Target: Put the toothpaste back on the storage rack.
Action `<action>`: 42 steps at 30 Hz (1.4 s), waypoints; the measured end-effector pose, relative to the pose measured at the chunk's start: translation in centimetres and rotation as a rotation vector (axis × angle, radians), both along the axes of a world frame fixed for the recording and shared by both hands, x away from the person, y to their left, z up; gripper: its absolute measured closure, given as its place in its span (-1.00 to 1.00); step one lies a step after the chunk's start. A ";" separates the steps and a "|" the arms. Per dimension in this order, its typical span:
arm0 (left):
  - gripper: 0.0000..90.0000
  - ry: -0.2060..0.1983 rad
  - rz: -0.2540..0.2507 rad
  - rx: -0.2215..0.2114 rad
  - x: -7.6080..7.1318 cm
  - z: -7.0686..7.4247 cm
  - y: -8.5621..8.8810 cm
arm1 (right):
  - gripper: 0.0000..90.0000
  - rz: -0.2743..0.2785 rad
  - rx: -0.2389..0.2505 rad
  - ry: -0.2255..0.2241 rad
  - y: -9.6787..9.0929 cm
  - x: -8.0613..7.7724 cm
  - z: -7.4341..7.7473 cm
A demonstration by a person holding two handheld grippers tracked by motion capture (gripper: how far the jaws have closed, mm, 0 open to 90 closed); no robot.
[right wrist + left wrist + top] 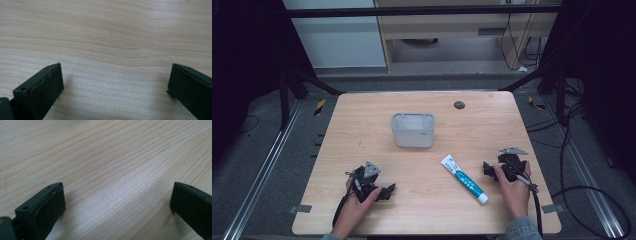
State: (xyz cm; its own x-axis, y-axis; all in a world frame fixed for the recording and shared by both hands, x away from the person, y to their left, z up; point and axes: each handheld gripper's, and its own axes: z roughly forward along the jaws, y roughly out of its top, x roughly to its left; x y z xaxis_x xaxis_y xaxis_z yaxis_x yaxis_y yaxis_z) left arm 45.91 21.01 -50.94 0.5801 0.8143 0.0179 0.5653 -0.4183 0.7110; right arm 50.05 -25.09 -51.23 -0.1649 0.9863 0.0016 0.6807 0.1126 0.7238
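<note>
We see a light wooden table (362, 125) with a translucent grey plastic tub (412, 130), rectangular with rounded corners, standing upright near its middle, toward the far side. From the high view we look into the tub's mouth and make out only its pale inner walls and floor; we cannot tell whether anything small lies inside. A small dark round disc (459, 104) sits on the table beyond the tub, to its right and apart from it.

The white and teal toothpaste tube (464, 178) lies flat on the wood, nearer to us than the tub and to its right, well apart from it. It lies slantwise, its flat crimped end toward the tub and its white cap toward the near edge.

Our right gripper (488, 168) rests low over the table just right of the tube, near it but not touching. In the right gripper view its two black jaws stand spread wide with bare wood between them.

Our left gripper (387, 191) sits near the front left of the table, well apart from the tube. In the left gripper view its jaws also stand spread, with bare wood grain between them.
</note>
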 end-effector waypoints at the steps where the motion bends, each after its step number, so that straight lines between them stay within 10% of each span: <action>1: -1.00 0.000 0.000 0.000 0.0 0.0 0.0 | -0.99 -0.002 0.002 0.000 0.0 0.0 0.0; 13: -1.00 0.000 0.002 0.000 0.0 0.0 0.0 | -0.81 0.050 -0.022 0.005 0.1 -0.5 0.7; 19: -1.00 0.000 0.000 0.000 0.0 0.0 0.0 | -0.54 0.246 -0.129 0.024 2.1 -2.3 6.5; 23: -1.00 0.000 -0.001 0.000 0.0 0.0 0.0 | -0.45 0.334 -0.118 0.042 4.3 -2.9 8.3; 42: -1.00 0.001 -0.012 0.002 0.9 0.0 -0.3 | -0.11 0.479 -0.166 0.181 11.9 -1.7 7.6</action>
State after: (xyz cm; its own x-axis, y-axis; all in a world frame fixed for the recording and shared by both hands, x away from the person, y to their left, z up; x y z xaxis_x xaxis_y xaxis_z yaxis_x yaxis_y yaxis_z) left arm 46.85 20.75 -50.93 0.5895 0.8075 0.0188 0.5610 -0.4260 0.7098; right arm 48.35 -13.18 -43.63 -0.6081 0.7900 -0.0774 0.6374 0.5441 0.5457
